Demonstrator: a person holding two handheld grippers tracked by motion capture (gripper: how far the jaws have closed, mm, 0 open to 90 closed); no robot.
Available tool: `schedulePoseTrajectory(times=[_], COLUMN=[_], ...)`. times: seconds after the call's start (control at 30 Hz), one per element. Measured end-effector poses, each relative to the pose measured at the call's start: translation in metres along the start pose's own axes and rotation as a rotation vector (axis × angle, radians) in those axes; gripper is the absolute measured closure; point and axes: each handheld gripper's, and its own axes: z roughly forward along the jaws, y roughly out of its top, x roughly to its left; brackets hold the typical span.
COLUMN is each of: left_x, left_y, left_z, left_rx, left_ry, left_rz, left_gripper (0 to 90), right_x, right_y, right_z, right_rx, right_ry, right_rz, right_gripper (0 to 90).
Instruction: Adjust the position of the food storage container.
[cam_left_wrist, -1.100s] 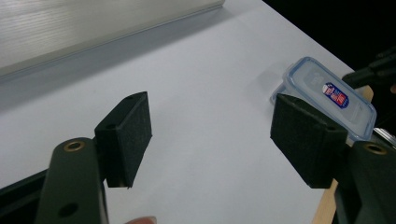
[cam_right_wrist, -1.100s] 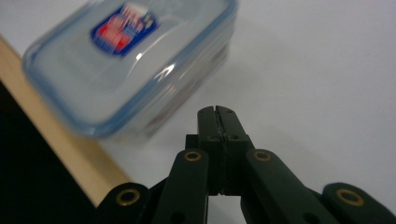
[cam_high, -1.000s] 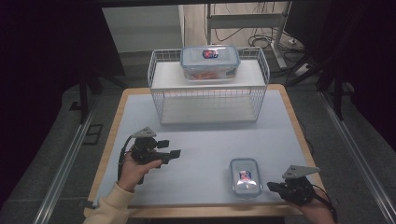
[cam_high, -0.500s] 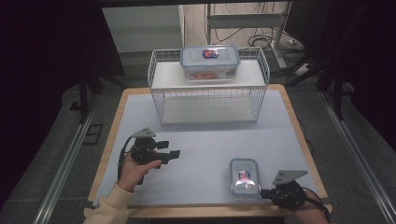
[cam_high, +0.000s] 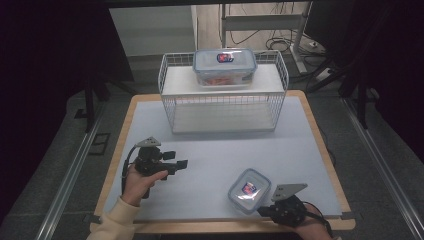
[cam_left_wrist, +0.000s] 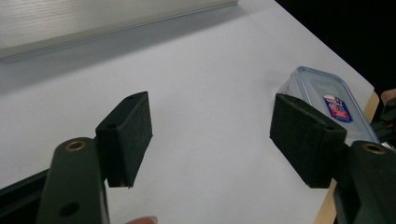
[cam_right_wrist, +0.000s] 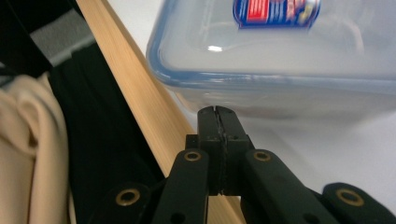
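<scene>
A small clear lidded container (cam_high: 249, 189) with a red-and-blue label lies near the table's front edge; it also appears at the right of the left gripper view (cam_left_wrist: 324, 93) and up close in the right gripper view (cam_right_wrist: 280, 51). My right gripper (cam_high: 264, 211) sits at the front edge just right of that container, its jaws shut together with nothing between them (cam_right_wrist: 218, 116), tips close to the container's near wall. My left gripper (cam_high: 180, 162) rests over the table's left part, jaws open and empty (cam_left_wrist: 210, 135), pointing toward the container.
A white wire basket rack (cam_high: 224, 107) stands at the back of the table, with a larger lidded container (cam_high: 224, 66) on its top shelf. The wooden table edge (cam_right_wrist: 135, 93) runs beside my right gripper. A cream sleeve (cam_high: 117, 220) enters at bottom left.
My right gripper has slid left along the front edge, closer to the small container. The left gripper has stayed where it was.
</scene>
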Motion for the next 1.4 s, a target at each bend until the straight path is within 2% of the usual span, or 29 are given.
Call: schedulePoseTrajectory(times=[0.07, 0.17, 0.2, 0.4, 0.63, 0.77, 0.9, 1.0, 1.03, 1.07, 1.1, 1.13, 1.17, 1.2, 1.23, 1.27, 1.3, 1.33, 1.4], left_x=[0.002, 0.002, 0.002, 0.003, 0.004, 0.004, 0.003, 0.001, 0.001, 0.0, 0.0, 0.0, -0.001, -0.002, -0.003, -0.005, -0.005, -0.007, -0.008], left_y=[0.0, 0.0, 0.0, 0.0, -0.001, -0.001, -0.002, -0.002, -0.002, -0.002, -0.002, -0.002, -0.003, -0.003, -0.003, -0.005, -0.005, -0.007, -0.01], left_z=[-0.001, -0.001, -0.002, -0.002, -0.001, 0.0, 0.0, 0.0, 0.0, 0.001, 0.001, 0.002, 0.003, 0.004, 0.005, 0.007, 0.007, 0.01, 0.013], left_rx=[-0.001, -0.003, -0.004, -0.003, 0.0, 0.003, 0.003, 0.008, 0.008, 0.012, 0.012, 0.012, 0.013, 0.016, 0.019, 0.028, 0.028, 0.039, 0.05], left_ry=[0.003, 0.003, 0.006, 0.009, 0.013, 0.013, 0.015, 0.017, 0.017, 0.016, 0.016, 0.014, 0.009, 0.005, 0.004, -0.006, -0.006, -0.011, -0.02], left_rz=[-0.006, -0.006, -0.006, -0.007, -0.006, -0.005, -0.002, -0.004, -0.004, -0.005, -0.005, -0.006, -0.012, -0.015, -0.014, -0.015, -0.015, -0.019, -0.027], left_gripper=[29.3, 29.3, 29.3, 29.3, 29.3, 29.2, 29.1, 29.0, 29.0, 29.0, 28.9, 28.9, 28.9, 28.6, 28.6, 28.5, 28.5, 28.5, 28.5], right_x=[0.005, 0.008, 0.012, 0.027, 0.033, 0.036, 0.039, 0.036, 0.036, 0.029, 0.029, 0.024, 0.017, 0.003, 0.003, -0.009, -0.009, -0.018, -0.026], right_y=[0.01, 0.014, 0.017, 0.029, 0.037, 0.042, 0.041, 0.043, 0.043, 0.045, 0.045, 0.046, 0.046, 0.043, 0.043, 0.04, 0.04, 0.035, 0.03], right_z=[0.009, 0.017, 0.026, 0.043, 0.062, 0.068, 0.059, 0.028, 0.028, 0.009, 0.009, 0.0, -0.007, -0.019, -0.019, -0.027, -0.027, -0.031, -0.033], right_rx=[-0.028, -0.028, -0.028, -0.055, -0.088, -0.087, -0.101, -0.174, -0.174, -0.222, -0.222, -0.244, -0.265, -0.28, -0.28, -0.264, -0.264, -0.257, -0.252], right_ry=[0.003, -0.003, -0.014, -0.046, -0.077, -0.074, -0.068, -0.086, -0.086, -0.117, -0.117, -0.134, -0.148, -0.172, -0.172, -0.162, -0.162, -0.172, -0.174], right_rz=[0.013, 0.016, 0.009, 0.007, 0.042, 0.03, 0.024, 0.022, 0.022, 0.036, 0.036, 0.045, 0.054, 0.079, 0.079, 0.101, 0.101, 0.116, 0.141], right_gripper=[89.6, 89.6, 89.6, 89.6, 89.6, 89.6, 89.6, 89.6, 89.6, 89.6, 89.6, 89.6, 89.6, 89.6, 89.6, 89.5, 89.5, 89.6, 89.6])
